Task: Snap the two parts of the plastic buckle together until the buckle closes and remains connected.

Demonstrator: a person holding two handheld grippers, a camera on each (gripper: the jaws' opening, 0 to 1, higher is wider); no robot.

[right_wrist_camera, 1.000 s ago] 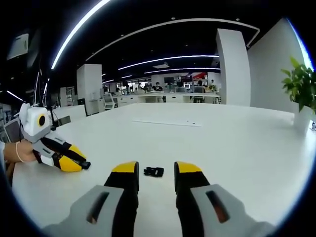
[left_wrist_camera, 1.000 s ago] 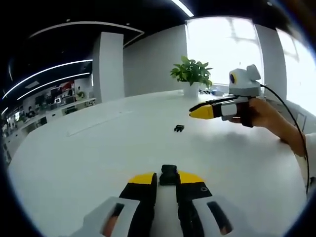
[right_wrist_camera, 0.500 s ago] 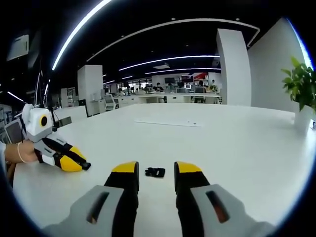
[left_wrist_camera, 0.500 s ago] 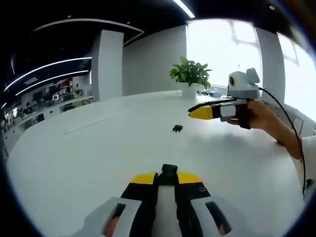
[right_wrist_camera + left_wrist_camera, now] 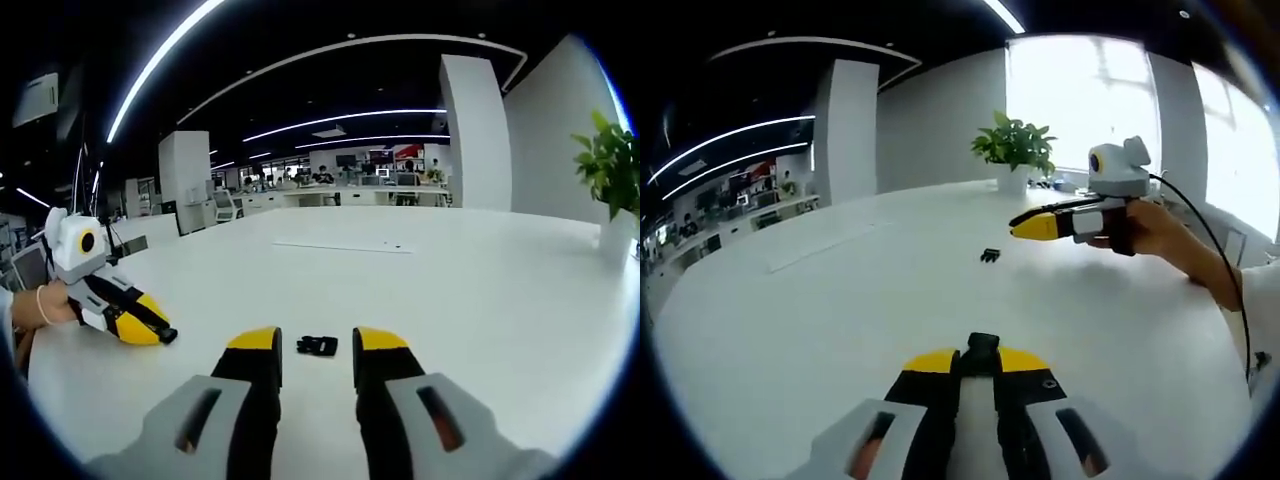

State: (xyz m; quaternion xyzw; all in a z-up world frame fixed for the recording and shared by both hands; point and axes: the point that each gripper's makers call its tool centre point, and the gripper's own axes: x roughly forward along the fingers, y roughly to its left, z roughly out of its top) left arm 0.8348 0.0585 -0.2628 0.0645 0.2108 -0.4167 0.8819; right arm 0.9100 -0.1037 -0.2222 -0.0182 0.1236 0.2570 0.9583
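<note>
My left gripper [image 5: 981, 352] is shut on a black buckle part [image 5: 982, 350], which pokes out between its yellow-tipped jaws just above the white table. The same gripper [image 5: 160, 335] appears in the right gripper view at the left, held by a hand, with the dark part at its tip. The other black buckle part [image 5: 317, 345] lies loose on the table, a little ahead of my right gripper [image 5: 316, 345], whose jaws stand open on either side of it. In the left gripper view that loose part [image 5: 989, 255] lies farther out, below and left of the right gripper [image 5: 1025, 228].
The white table [image 5: 820, 300] spreads wide around both grippers. A potted plant [image 5: 1014, 155] stands at its far edge by the bright windows. A thin flat strip [image 5: 342, 246] lies farther out on the table. A cable [image 5: 1215, 260] trails from the right gripper over the person's arm.
The left view has shifted slightly, so the plant, the loose part and the right gripper sit a bit further left and higher. The loose part stays on the table between the right gripper's open jaws.
</note>
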